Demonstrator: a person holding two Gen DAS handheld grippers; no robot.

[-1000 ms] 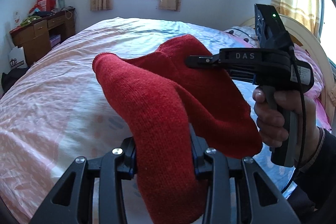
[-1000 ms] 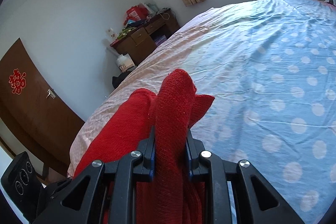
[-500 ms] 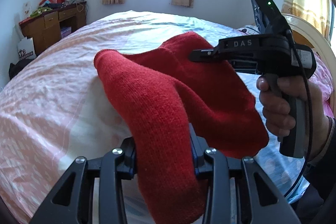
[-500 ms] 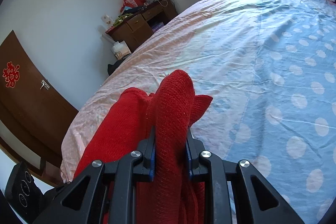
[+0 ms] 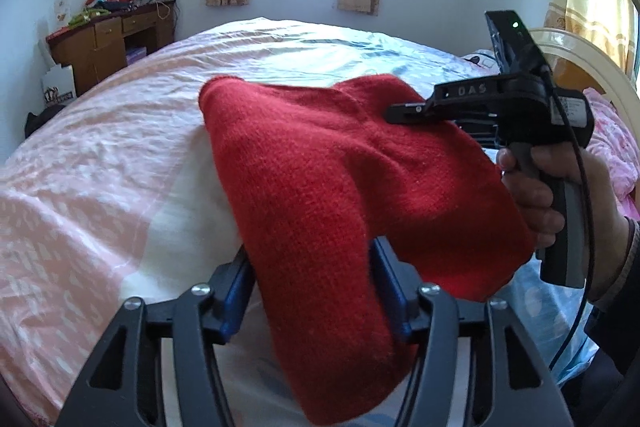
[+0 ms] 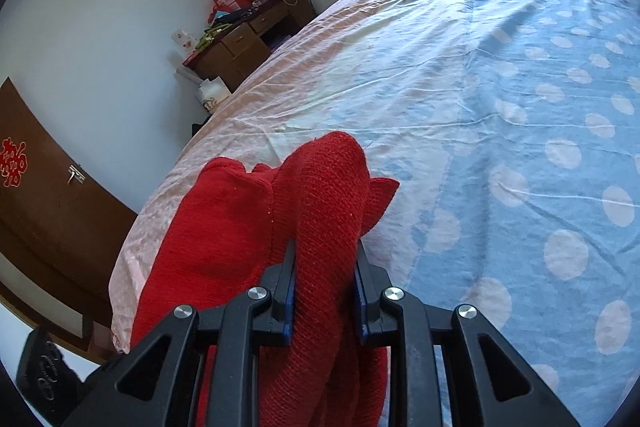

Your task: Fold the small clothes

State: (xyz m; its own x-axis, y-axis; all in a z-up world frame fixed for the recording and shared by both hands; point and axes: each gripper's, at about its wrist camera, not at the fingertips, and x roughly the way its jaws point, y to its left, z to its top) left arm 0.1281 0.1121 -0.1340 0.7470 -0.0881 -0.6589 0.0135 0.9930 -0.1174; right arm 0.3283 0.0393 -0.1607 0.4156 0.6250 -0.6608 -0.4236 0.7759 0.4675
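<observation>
Red knitted garment (image 5: 320, 187) hides both grippers' fingertips: left gripper (image 5: 314, 291) jaws just widened around it, right gripper (image 6: 325, 291) clamps it, lower centre

The red knitted garment (image 5: 320, 187) is a small piece of coarse, ribbed wool, bright red all over and without any pattern. It is held up above the bed (image 5: 100, 167) rather than lying flat on it. In the left wrist view it is doubled into a soft arch: one thick band runs down toward the camera, while a broader lobe droops to the right with a rounded lower edge. Its far top corner makes a blunt point. In the right wrist view the garment (image 6: 320, 211) bunches into a rounded hump with a small pointed flap to its right and a wider fold to its left.
</observation>
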